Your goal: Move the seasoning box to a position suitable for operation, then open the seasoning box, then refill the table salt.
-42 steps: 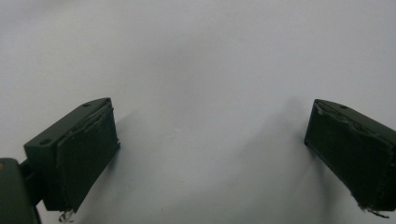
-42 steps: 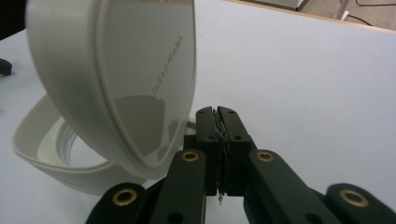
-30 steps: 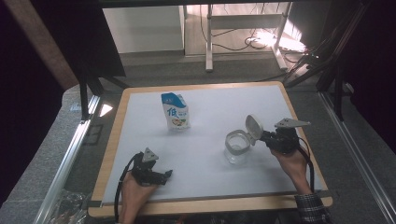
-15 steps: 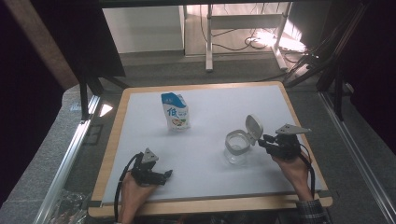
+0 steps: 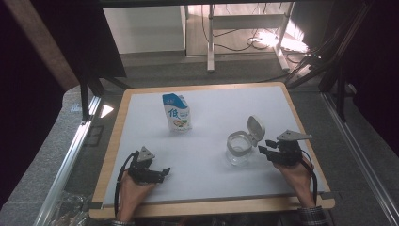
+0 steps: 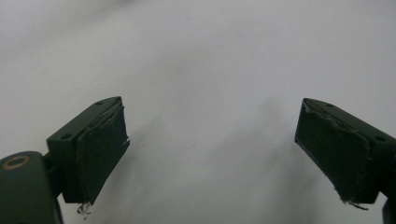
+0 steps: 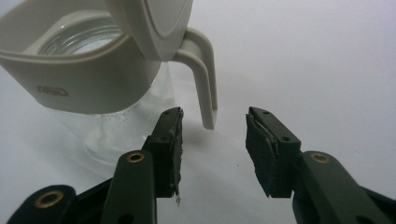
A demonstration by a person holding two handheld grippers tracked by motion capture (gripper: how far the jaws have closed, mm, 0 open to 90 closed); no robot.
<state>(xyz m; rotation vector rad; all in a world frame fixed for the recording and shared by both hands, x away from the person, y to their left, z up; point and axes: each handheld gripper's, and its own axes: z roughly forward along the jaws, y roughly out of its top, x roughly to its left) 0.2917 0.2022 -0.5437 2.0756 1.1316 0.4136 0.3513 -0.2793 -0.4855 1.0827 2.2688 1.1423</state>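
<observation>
Here we see the jug (image 7: 93, 79) handle just ahead of our right gripper (image 7: 213, 140), whose jaws, just opening, hold nothing.

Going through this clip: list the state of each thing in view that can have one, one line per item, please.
glass pitcher: upright on the table, looks empty.
pitcher lid: flipped open, standing up.
pitcher handle: free, just beyond the right gripper's jaws.
pouch: standing upright, top looks sealed.
left gripper: open, nothing between the jaws.
right gripper: jaws have just been opening, holding nothing.
</observation>
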